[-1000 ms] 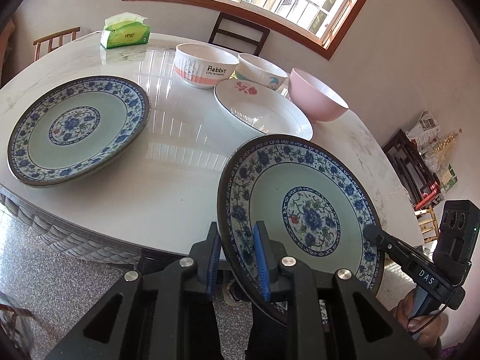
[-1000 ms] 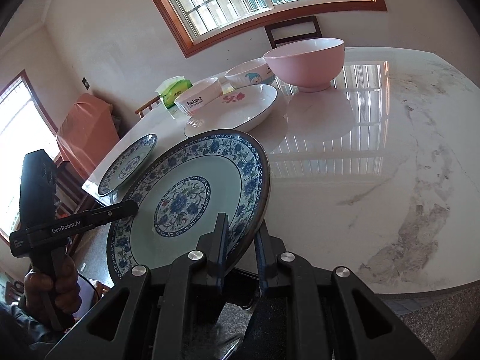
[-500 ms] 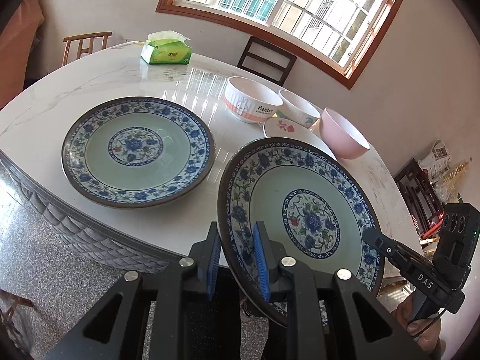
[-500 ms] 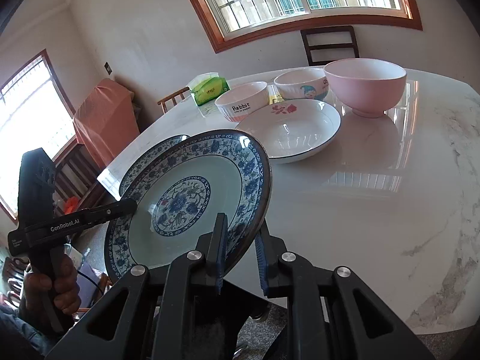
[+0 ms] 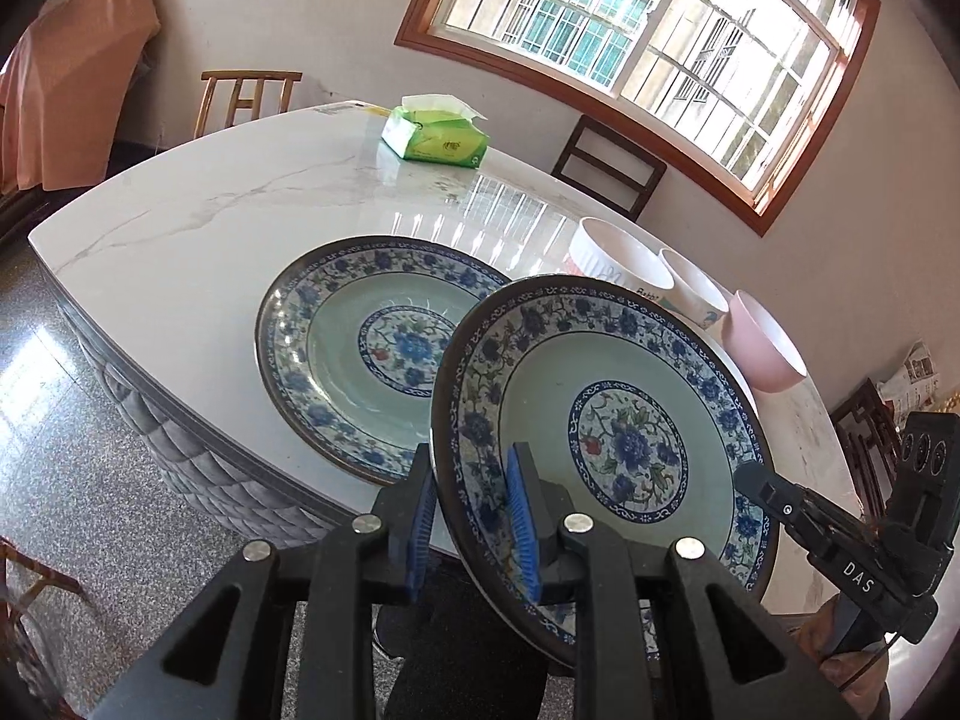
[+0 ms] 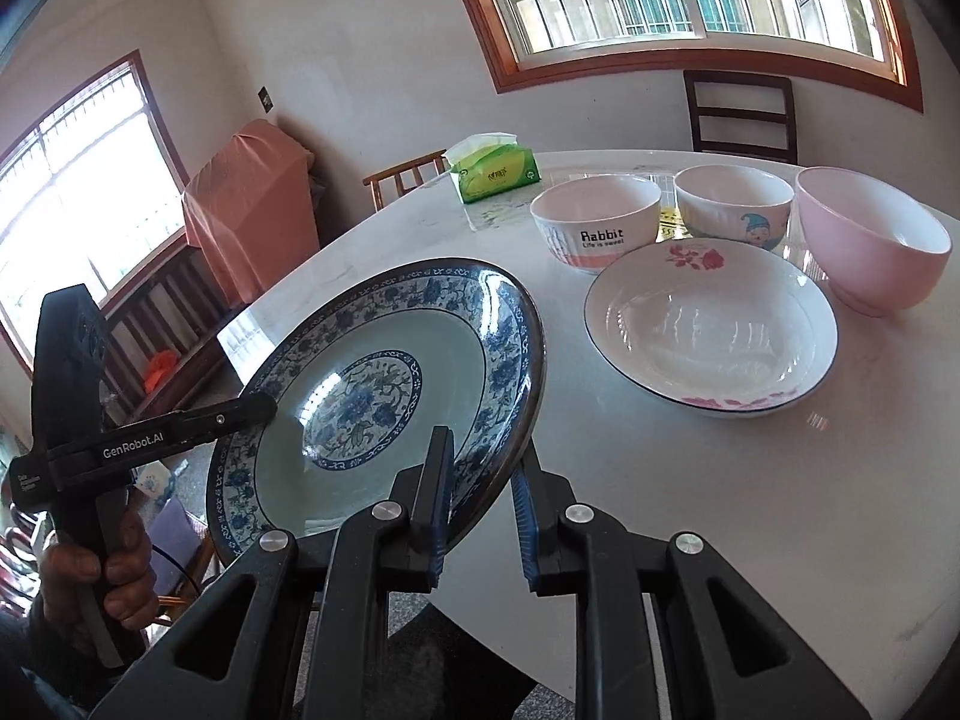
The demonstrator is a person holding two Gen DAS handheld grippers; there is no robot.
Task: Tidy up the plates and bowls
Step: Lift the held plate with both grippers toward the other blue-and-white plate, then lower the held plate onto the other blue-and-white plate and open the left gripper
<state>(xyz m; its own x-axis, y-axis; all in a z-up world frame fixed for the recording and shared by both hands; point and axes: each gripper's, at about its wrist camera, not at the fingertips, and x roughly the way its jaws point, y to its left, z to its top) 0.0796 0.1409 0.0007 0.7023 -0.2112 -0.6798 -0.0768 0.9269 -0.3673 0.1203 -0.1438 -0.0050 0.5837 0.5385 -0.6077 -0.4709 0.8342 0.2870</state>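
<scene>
Three plates (two blue-patterned) — three bowls — one tissue pack.

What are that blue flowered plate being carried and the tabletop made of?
The held blue-and-white plate looks like glazed ceramic or porcelain: glossy, with window glare on its pale green centre and a painted floral border. It could be melamine. The tabletop looks like polished marble or sintered stone: white with grey veins and mirror-like window reflections.

1. We see off-white plaster walls and a barred window in a brown wooden frame, daylight pouring through.
2. We note a second window at the left.
3. A dark chair stands under the sill.
4. A speckled grey floor shines.
5. An orange cloth covers some furniture.
</scene>
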